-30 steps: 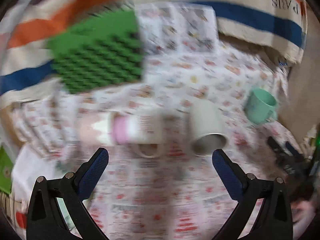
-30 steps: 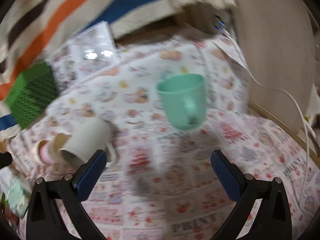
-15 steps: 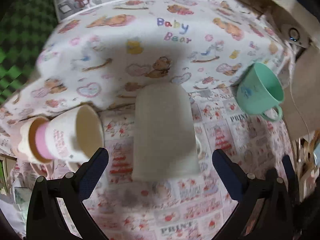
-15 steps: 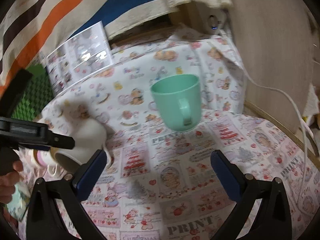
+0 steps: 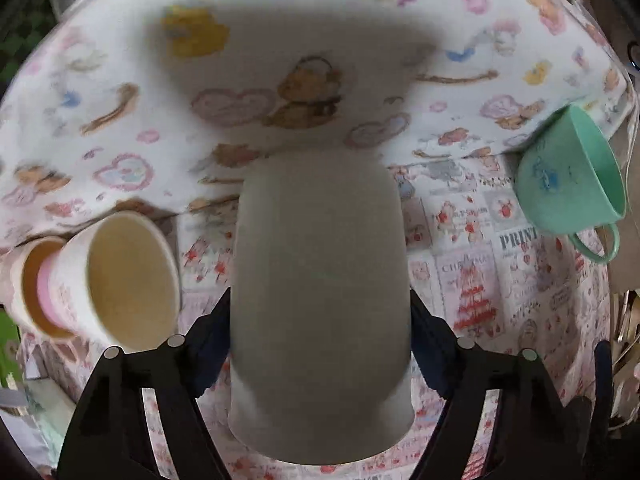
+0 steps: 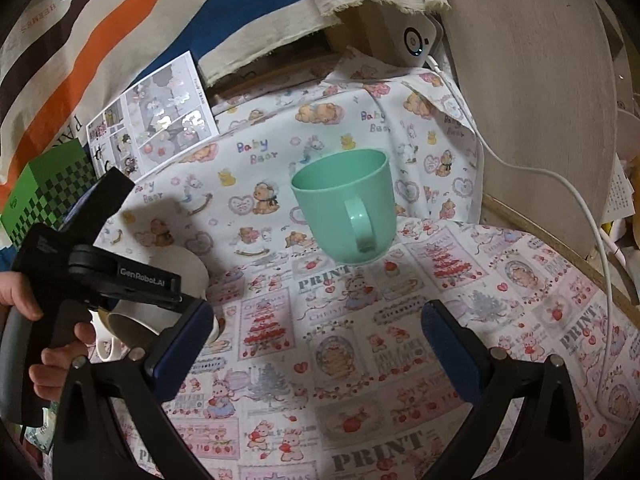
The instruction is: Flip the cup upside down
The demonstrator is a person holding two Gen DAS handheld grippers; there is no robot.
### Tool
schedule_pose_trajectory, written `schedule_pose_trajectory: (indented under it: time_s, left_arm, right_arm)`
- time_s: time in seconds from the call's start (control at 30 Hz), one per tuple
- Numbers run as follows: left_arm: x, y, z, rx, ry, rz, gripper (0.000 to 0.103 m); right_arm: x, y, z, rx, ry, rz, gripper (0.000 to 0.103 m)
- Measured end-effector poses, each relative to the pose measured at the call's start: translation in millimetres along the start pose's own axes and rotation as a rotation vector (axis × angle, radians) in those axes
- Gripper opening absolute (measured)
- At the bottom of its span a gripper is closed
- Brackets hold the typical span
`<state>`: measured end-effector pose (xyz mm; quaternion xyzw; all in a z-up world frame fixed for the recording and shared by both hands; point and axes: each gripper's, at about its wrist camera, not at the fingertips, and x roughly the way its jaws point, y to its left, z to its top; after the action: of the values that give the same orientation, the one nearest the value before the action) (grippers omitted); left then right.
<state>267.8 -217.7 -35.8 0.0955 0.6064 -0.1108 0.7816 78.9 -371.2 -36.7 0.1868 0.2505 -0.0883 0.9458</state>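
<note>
- Three cups lay on the printed tabletop cloth (image 6: 360,360): one grey-white mug (image 5: 322,304), one pink-banded cup (image 5: 120,276), one green mug (image 6: 346,208).
- The left gripper (image 5: 320,340) clamped the tipped grey-white mug's sides.
- The right gripper (image 6: 316,344) hovered spread wide, empty, near the upright green mug.

A printed cloth (image 6: 360,360) with bears and "PRINT" panels covers the table. A green mug (image 6: 347,210) stands upright on it, mid-scene, handle toward the near side. At the left lie a paper cup (image 5: 120,280) on its side, mouth showing, with a second cup (image 5: 36,288) nested behind it. Far left sits a green checked box (image 6: 44,192), a photo sheet (image 6: 154,120) beside it. A striped fabric (image 6: 100,28) hangs at the back. A white device (image 6: 414,42) sits far right, its cable (image 6: 576,192) trailing along the right edge
</note>
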Motion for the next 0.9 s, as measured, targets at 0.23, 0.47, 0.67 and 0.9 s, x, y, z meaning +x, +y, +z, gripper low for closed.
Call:
schedule_pose_trajectory:
  time_s: [0.23, 0.47, 0.67, 0.9]
  left_arm:
    - [-52.1, 6.0, -33.3, -0.02, -0.106, 0.033, 0.077]
    - [-95.8, 21.2, -82.8, -0.057, -0.212, 0.055, 0.077]
    - [-95.4, 24.8, -118.9, -0.065, -0.279, 0.035, 0.077]
    - [-87.7, 28.9, -158.3, -0.046, -0.403, -0.005, 0.077]
  right_arm:
    - [1.5, 1.0, 0.2, -0.005, 0.008, 0.008, 0.103]
    - [0.1, 11.9, -2.6, -0.056, 0.014, 0.057, 0.103]
    - [-6.8, 15.6, -4.6, -0.078, -0.018, 0.063, 0.103]
    - [-5.4, 15.7, -4.8, -0.077, -0.006, 0.069, 0.103]
